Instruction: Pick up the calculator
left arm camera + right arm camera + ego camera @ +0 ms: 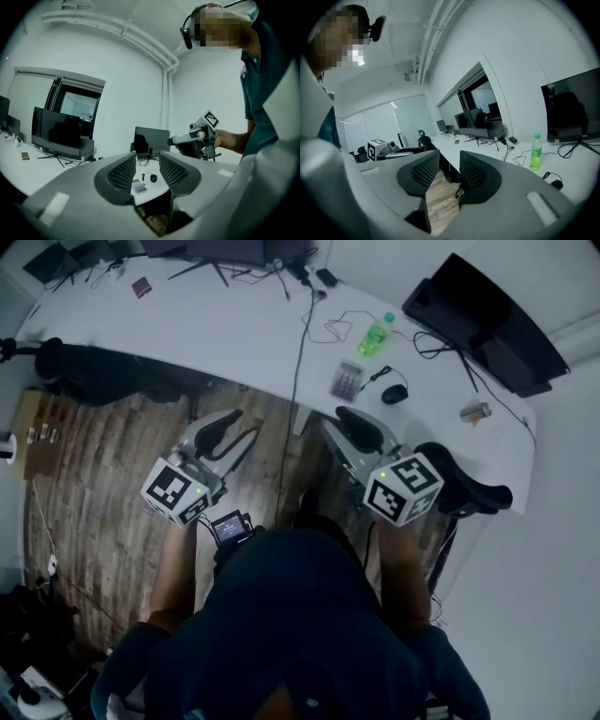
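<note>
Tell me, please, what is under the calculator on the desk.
The calculator lies flat on the white desk, near the mouse and the green bottle. The patch directly beneath it is covered by the calculator itself, so anything there cannot be seen.

Matt white desk [234, 334], wood-plank floor [112, 456], glossy green plastic bottle [377, 335]

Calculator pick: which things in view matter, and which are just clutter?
In the job: calculator on the desk; left gripper, open and empty; right gripper, open and empty.
Lying about: green bottle, mouse, monitor, cables.
</note>
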Demonstrator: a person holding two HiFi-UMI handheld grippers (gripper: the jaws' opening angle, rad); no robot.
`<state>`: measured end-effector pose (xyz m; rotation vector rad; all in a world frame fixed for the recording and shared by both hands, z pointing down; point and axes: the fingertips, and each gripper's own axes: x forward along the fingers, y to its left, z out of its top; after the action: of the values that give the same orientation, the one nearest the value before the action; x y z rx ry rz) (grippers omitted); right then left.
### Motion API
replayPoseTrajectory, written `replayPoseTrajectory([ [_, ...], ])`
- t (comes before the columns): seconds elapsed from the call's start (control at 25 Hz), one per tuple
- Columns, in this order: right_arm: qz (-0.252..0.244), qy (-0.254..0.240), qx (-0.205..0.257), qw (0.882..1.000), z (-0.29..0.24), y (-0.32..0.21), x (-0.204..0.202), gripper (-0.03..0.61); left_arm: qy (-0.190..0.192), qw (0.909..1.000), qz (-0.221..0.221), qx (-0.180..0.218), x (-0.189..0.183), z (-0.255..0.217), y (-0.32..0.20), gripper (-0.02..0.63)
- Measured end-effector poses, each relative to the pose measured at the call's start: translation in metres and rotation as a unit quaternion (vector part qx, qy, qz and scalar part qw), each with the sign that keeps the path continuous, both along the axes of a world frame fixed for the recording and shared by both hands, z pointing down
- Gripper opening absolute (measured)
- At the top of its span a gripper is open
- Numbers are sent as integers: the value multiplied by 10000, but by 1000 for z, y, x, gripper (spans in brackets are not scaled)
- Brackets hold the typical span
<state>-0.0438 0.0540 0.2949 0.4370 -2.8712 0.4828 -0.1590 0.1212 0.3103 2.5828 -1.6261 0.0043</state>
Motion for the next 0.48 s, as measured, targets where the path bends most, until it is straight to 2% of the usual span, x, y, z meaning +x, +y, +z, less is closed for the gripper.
replayPoseTrajectory([
  [0.48, -417, -29, -244, 9988, 11, -65, -12, 127, 0, 9990, -387, -240, -1, 8, -54, 155],
])
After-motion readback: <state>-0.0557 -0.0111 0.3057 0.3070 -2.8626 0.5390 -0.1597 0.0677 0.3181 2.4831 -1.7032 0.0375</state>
